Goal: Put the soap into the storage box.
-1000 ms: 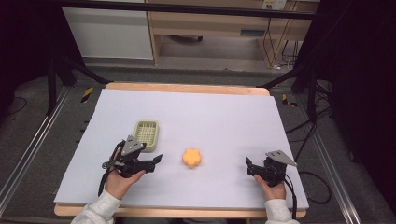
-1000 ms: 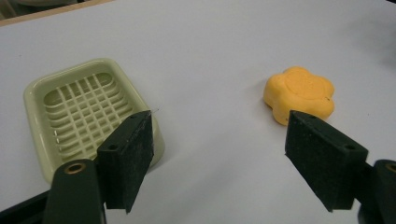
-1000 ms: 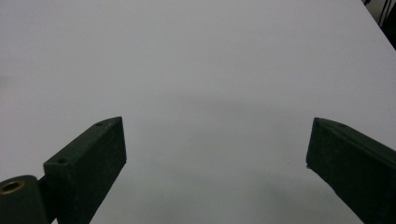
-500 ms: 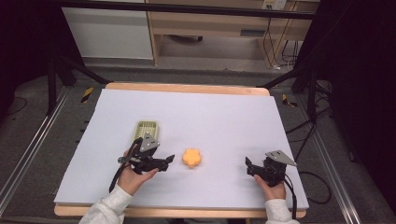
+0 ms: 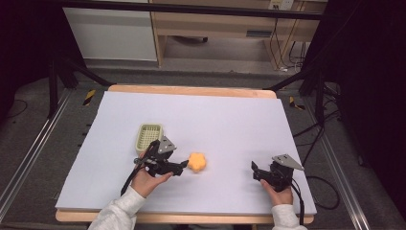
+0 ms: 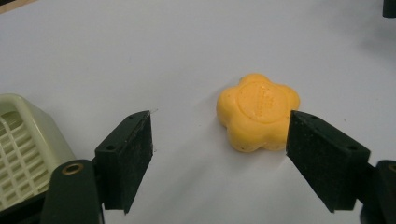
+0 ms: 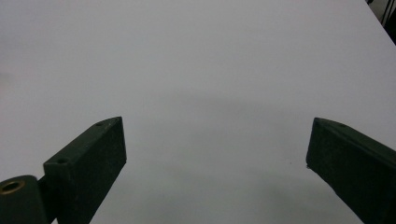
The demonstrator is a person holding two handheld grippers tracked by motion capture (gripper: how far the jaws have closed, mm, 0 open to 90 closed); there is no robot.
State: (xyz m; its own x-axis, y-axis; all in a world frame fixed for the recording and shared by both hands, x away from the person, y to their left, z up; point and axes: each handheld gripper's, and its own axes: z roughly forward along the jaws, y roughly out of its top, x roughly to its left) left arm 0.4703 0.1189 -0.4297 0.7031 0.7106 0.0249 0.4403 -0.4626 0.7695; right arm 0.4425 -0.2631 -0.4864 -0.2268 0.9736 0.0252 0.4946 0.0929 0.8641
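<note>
Pale-green slotted tray (image 5: 149, 136) w/ nothing in it, orange soap (image 5: 197, 162) nearby

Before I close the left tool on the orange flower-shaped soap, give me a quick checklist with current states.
1. Left tool open: ok, jaws stand wide apart.
2. Orange soap between the jaws: not ok, it lies ahead and off toward the right jaw.
3. Soap free of contact: ok from the left gripper view, nothing touches it.
4. Soap dish clear of the path: ok, it sits off to the left.
5. Right tool out of the way: ok, open and far off on the white table.
</note>
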